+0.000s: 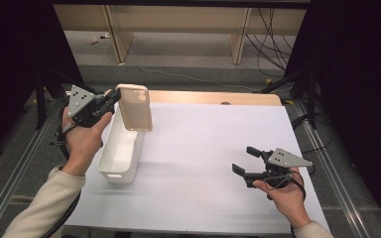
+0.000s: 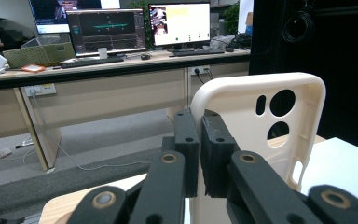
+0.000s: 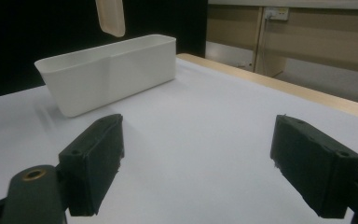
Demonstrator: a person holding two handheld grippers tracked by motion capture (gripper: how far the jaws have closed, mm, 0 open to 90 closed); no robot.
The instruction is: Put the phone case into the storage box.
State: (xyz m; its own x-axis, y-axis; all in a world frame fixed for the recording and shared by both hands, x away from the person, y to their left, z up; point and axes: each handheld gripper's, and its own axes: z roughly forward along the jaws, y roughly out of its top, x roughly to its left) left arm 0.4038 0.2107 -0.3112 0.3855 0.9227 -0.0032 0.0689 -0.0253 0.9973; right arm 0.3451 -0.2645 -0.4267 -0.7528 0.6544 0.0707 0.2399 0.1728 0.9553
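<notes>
While the left tongs (image 1: 110, 100) clench a cream phone case (image 1: 135, 107) above a white bin (image 1: 120, 148), the right tongs (image 1: 245, 160) rest released over the table (image 1: 203, 148).

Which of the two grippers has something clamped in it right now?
The left gripper: shut on the edge of the cream phone case above the white bin. The right gripper is open.
</notes>
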